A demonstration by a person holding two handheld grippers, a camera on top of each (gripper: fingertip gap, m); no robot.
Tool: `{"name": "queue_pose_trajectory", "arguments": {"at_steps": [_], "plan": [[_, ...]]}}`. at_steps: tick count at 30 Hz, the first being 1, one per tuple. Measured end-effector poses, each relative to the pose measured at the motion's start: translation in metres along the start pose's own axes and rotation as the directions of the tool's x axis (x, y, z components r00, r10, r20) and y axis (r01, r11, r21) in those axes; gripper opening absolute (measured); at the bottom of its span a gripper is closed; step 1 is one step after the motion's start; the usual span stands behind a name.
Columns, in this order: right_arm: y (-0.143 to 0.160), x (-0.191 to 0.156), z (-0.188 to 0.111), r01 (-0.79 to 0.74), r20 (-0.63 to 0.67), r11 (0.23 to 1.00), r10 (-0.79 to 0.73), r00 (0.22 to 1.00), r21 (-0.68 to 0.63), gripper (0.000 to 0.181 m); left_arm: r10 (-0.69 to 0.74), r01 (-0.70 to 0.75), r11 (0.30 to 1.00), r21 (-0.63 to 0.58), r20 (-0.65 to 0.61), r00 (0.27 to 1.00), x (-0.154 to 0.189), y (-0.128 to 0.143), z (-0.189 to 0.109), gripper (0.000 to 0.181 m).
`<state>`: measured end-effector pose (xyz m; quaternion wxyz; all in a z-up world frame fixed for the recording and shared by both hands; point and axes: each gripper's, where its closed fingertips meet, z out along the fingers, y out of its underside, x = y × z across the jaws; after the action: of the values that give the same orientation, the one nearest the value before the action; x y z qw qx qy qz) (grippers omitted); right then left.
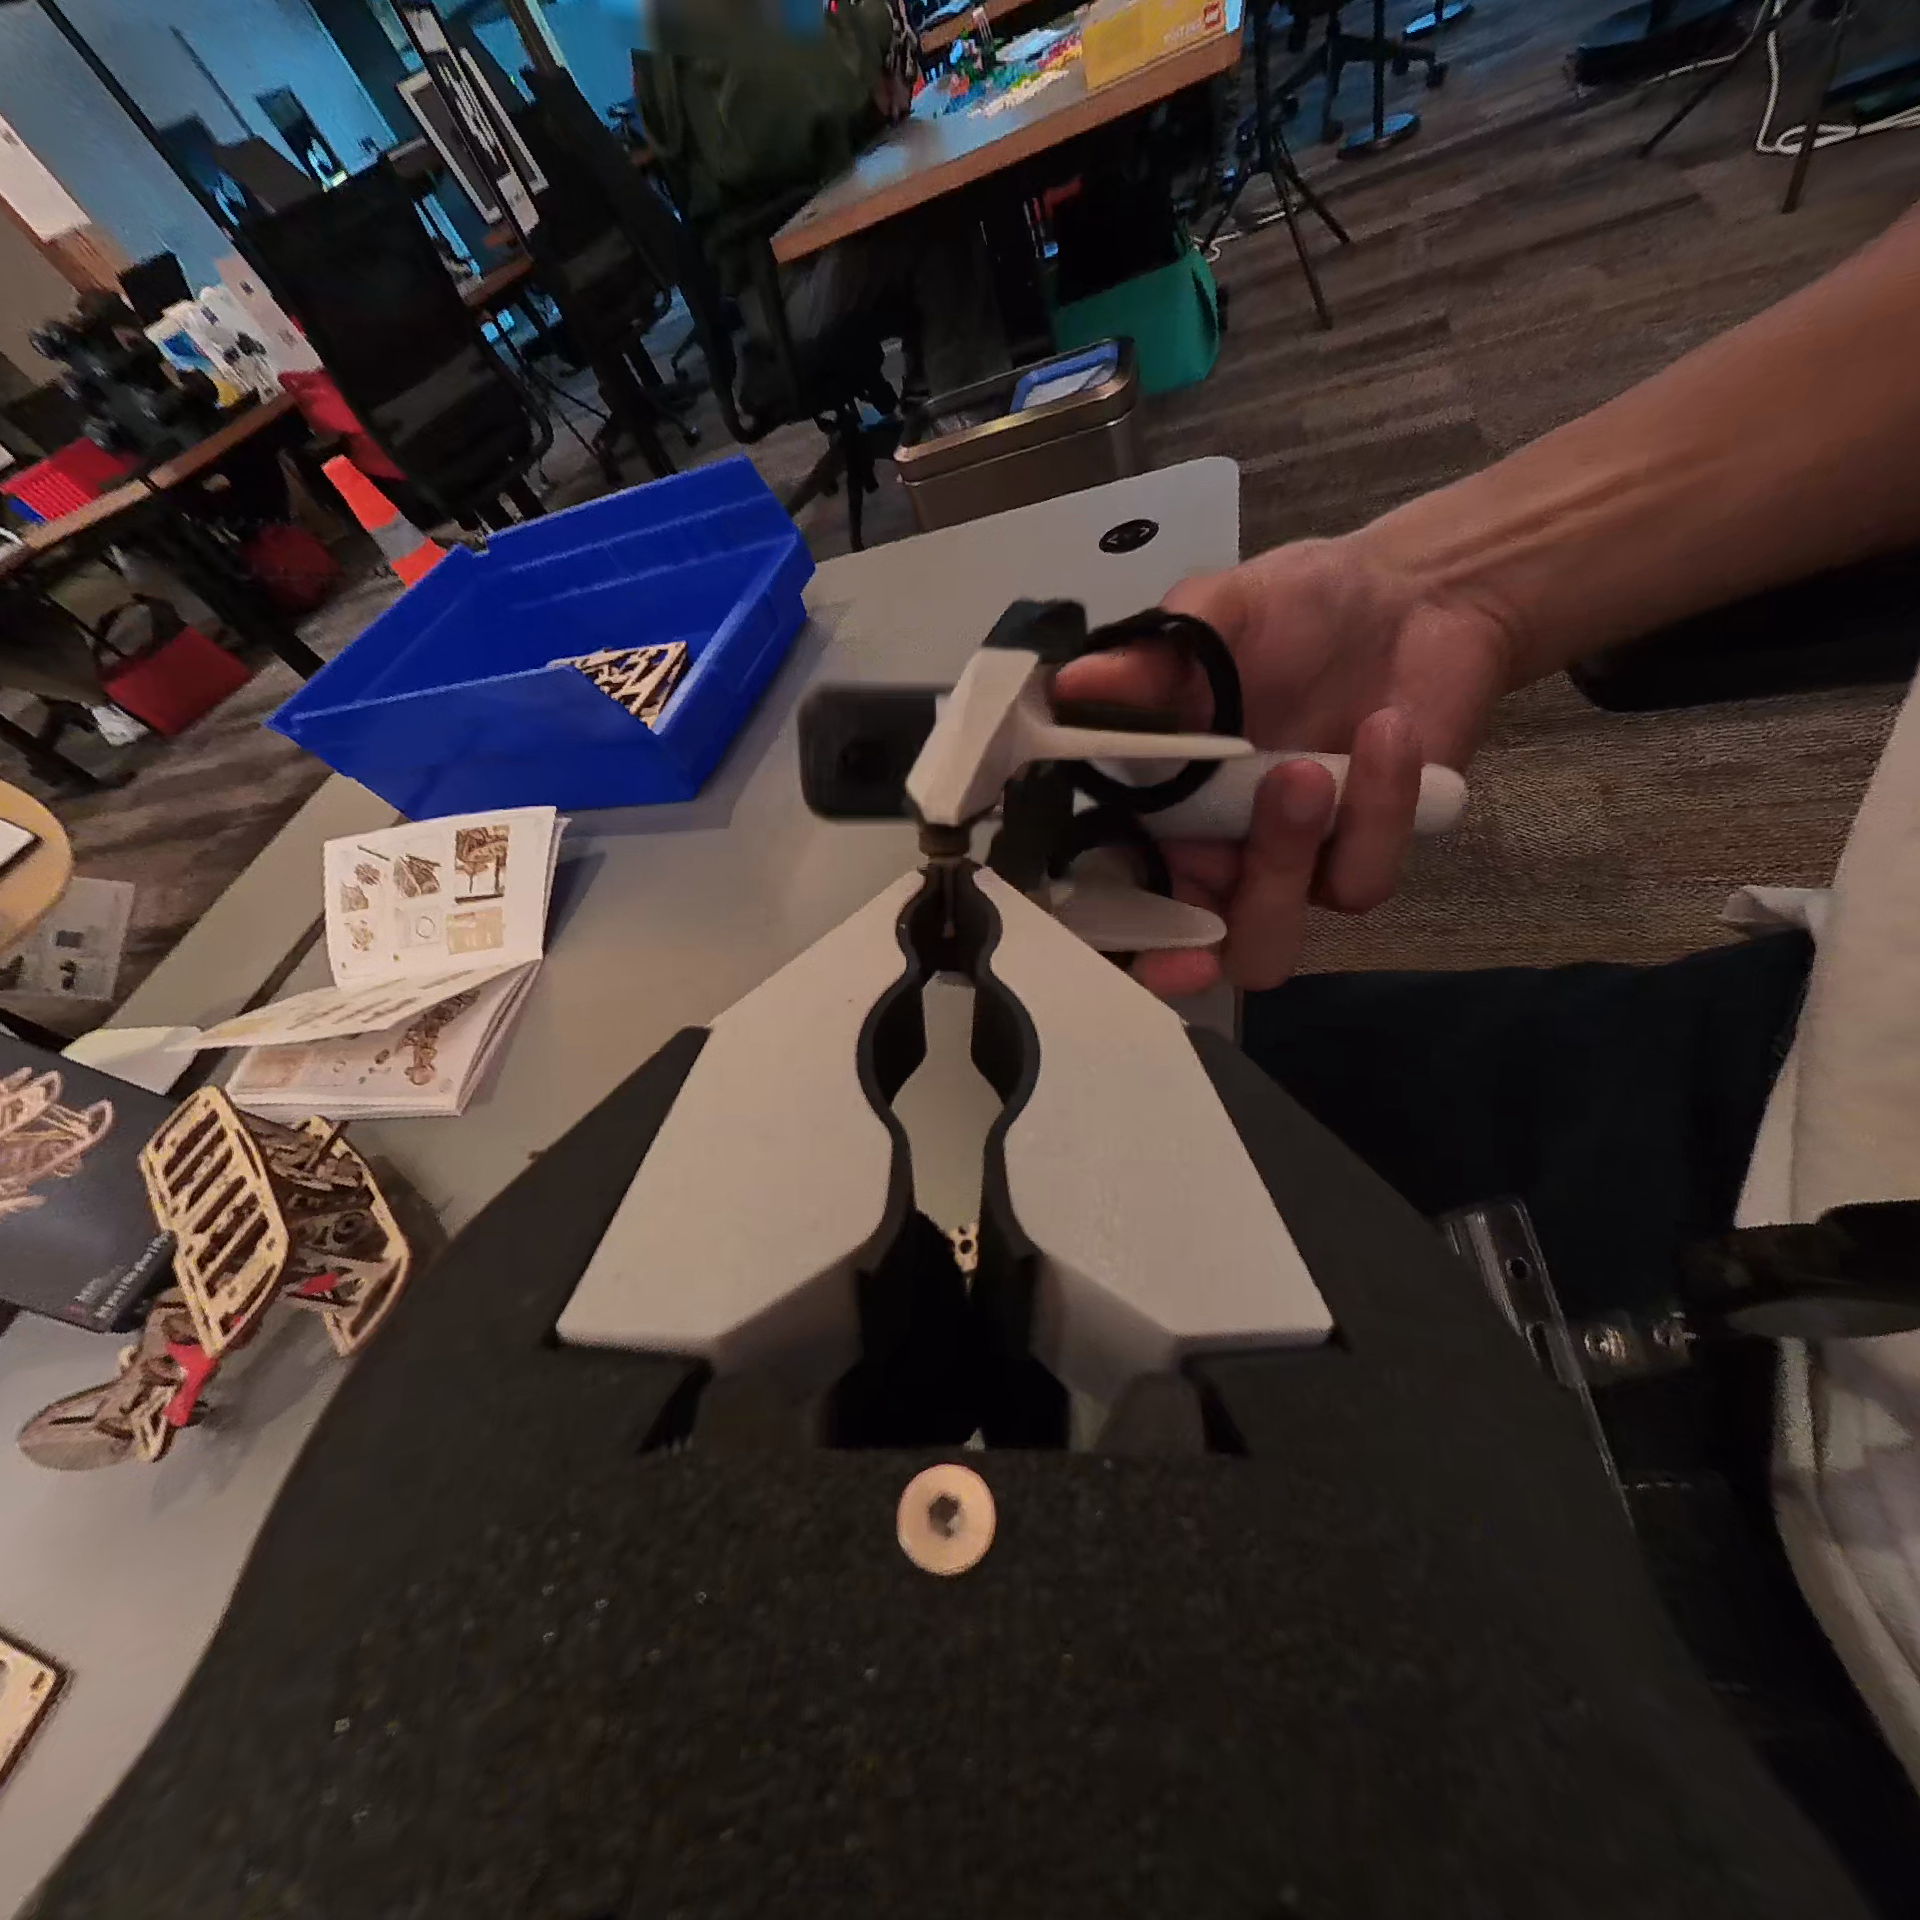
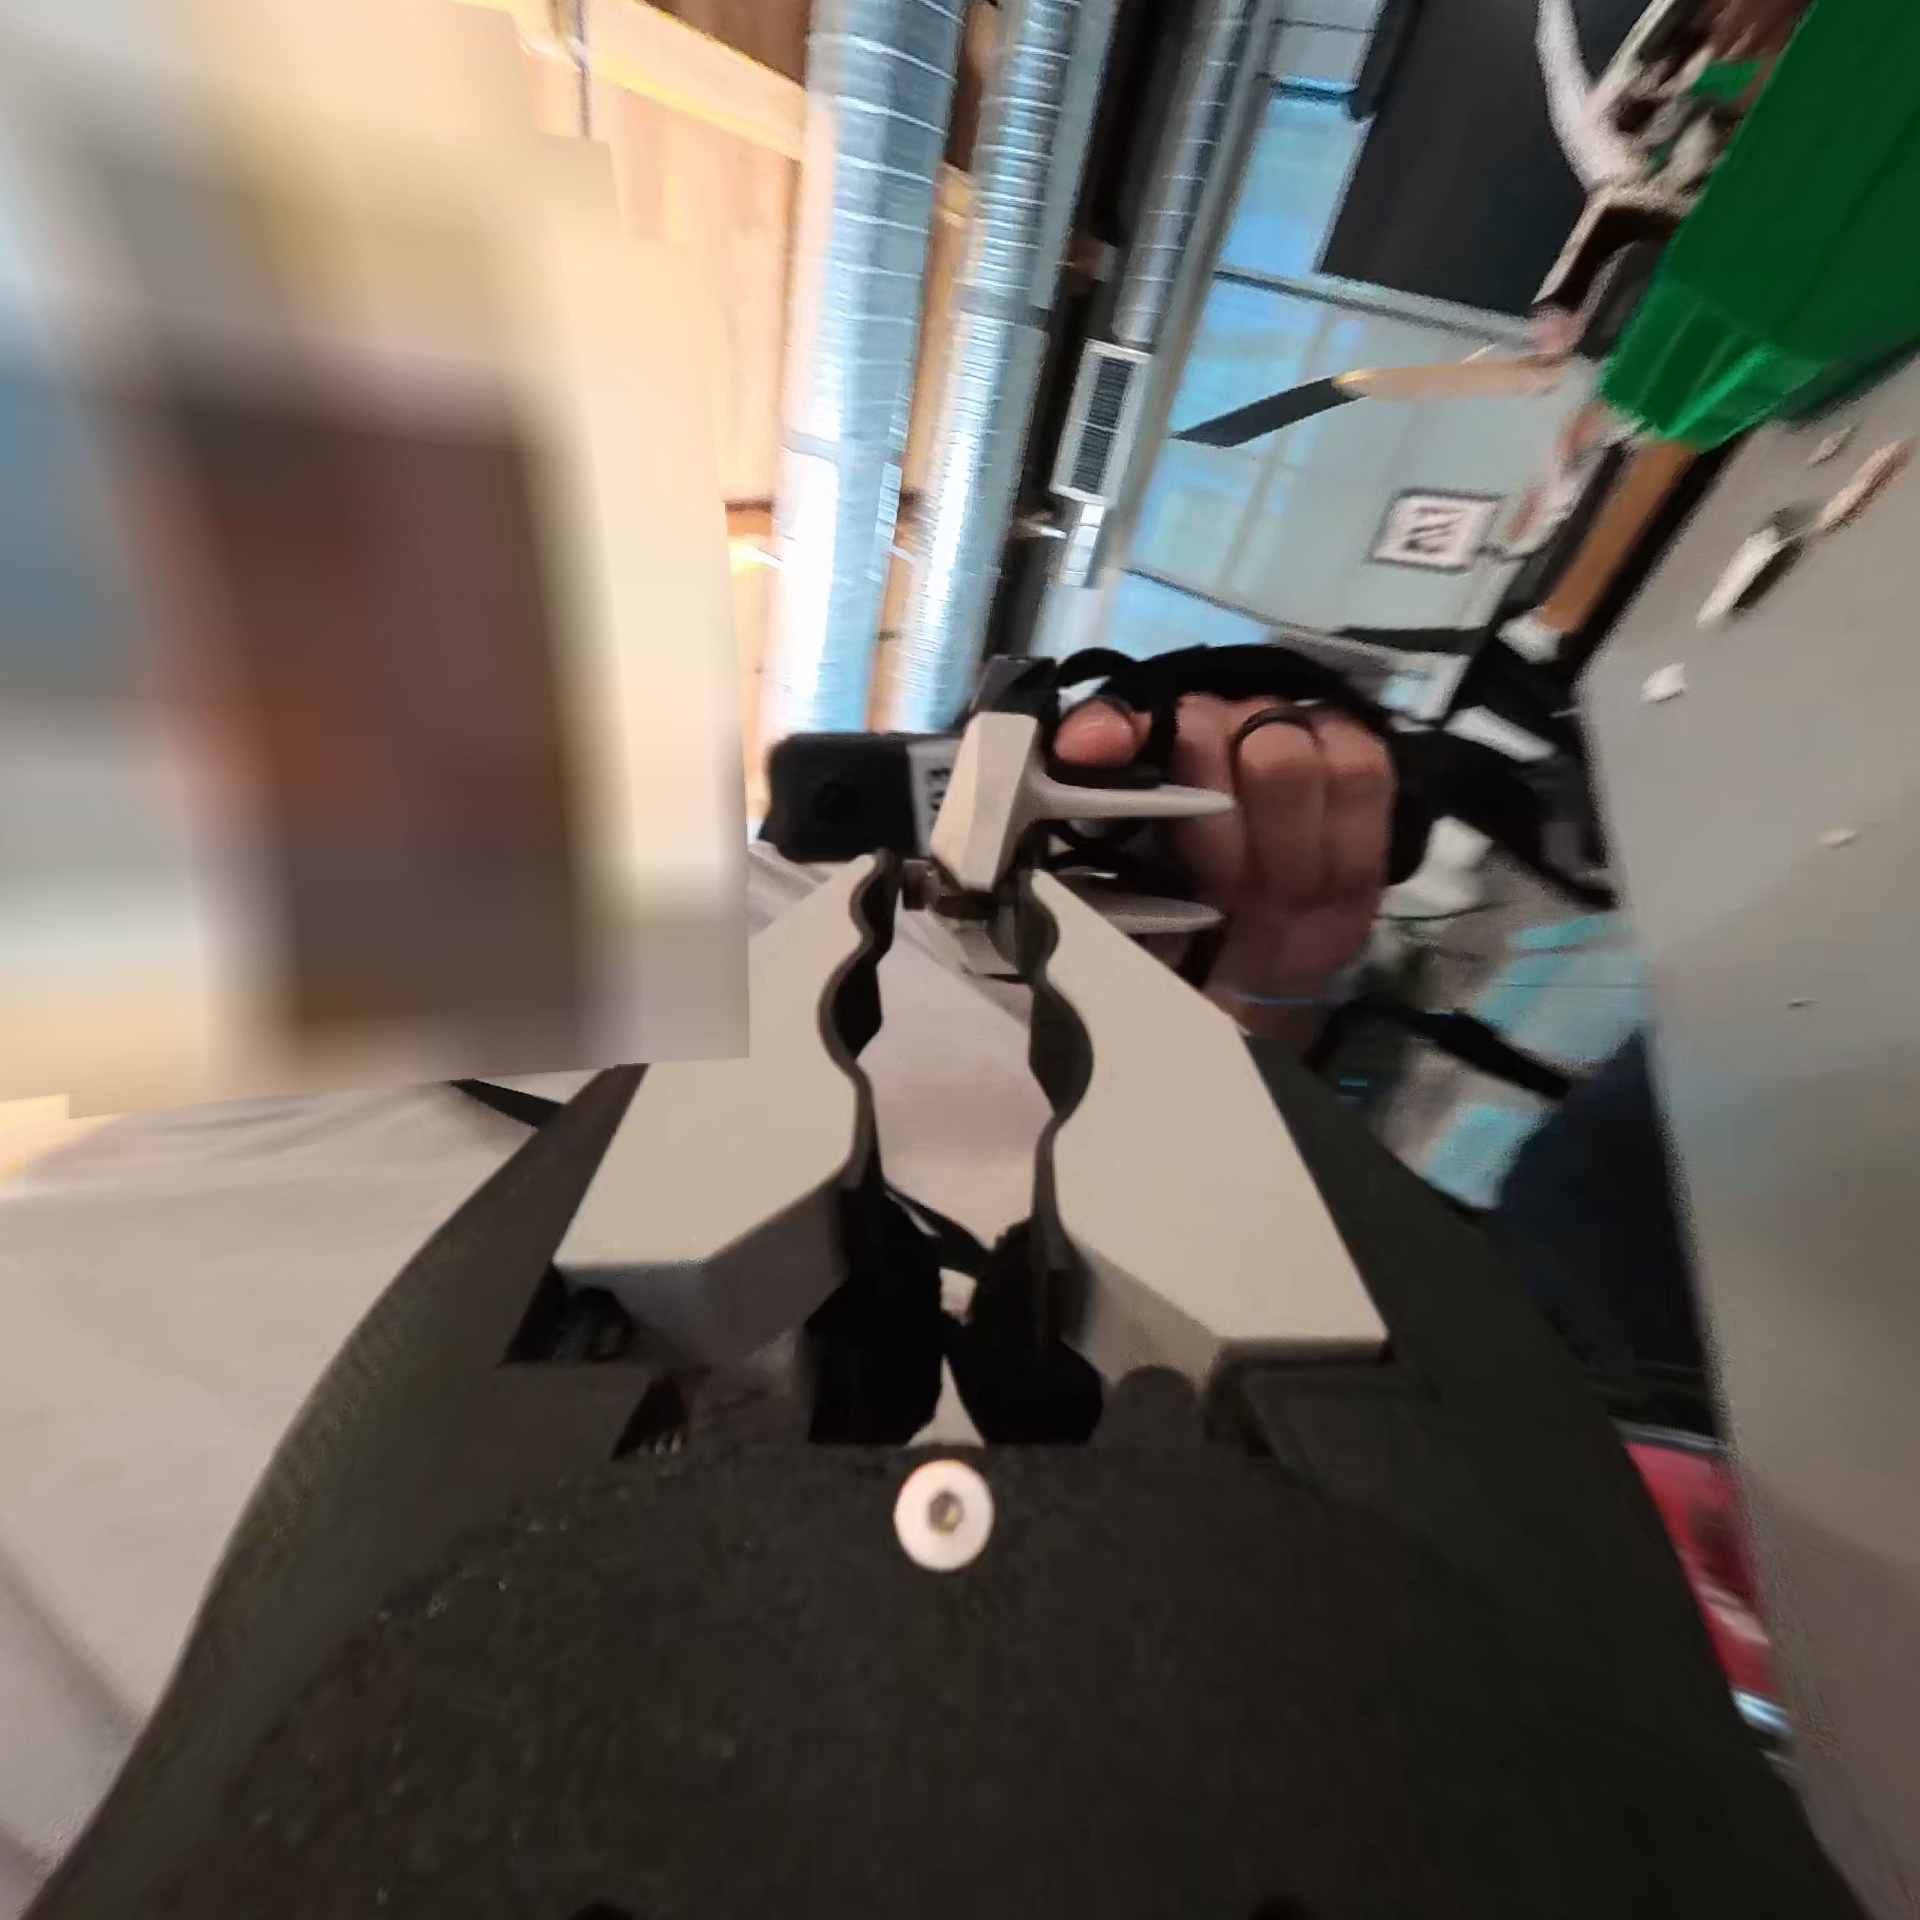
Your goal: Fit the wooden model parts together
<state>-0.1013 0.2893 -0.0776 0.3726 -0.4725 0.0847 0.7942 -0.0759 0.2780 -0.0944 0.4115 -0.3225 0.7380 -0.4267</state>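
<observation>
Only the left wrist view shows the wooden model (image 1: 223, 1247) beside the booklet (image 1: 416, 966).

A grey table (image 1: 727, 914) carries a blue bin (image 1: 540, 665), an open booklet (image 1: 416, 966) and a wooden model (image 1: 239, 1247).

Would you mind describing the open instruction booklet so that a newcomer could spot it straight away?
Start from the grey table and find the blue bin at its far side. Just in front of the bin lies the instruction booklet, its pages fanned open. Unlike the slatted wooden model nearer the camera, it is pale printed paper.
</observation>
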Motion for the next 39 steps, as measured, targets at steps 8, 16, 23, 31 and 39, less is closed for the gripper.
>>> {"name": "queue_pose_trajectory", "arguments": {"at_steps": [8, 16, 23, 31, 39], "plan": [[-0.003, 0.007, -0.002, -0.057, 0.046, 0.998, 0.056, 0.997, 0.031, 0.019, -0.061, 0.061, 0.998, -0.034, 0.011, 0.998, -0.003, 0.007, 0.001, 0.0], [-0.001, 0.011, -0.005, 0.047, -0.057, 0.999, -0.047, 0.997, 0.002, 0.018, -0.036, 0.038, 0.998, -0.054, 0.032, 0.999, -0.002, 0.01, 0.004, 0.0], [0.001, 0.001, 0.001, 0.023, 0.059, 0.998, -0.02, 0.998, -0.058, 0.024, 0.045, -0.04, 0.997, -0.064, 0.069, 0.997, -0.003, 0.004, 0.001, 0.0], [0.013, 0.002, 0.012, 0.038, 0.088, 0.99, -0.026, 0.996, -0.136, 0.021, 0.185, -0.178, 0.982, -0.07, 0.113, 0.976, -0.001, 0.002, -0.001, 0.0], [0.012, 0.003, 0.01, 0.068, 0.058, 0.989, -0.06, 0.997, -0.132, 0.018, 0.24, -0.229, 0.97, -0.085, 0.141, 0.96, -0.001, 0.003, -0.001, 0.0]]}}
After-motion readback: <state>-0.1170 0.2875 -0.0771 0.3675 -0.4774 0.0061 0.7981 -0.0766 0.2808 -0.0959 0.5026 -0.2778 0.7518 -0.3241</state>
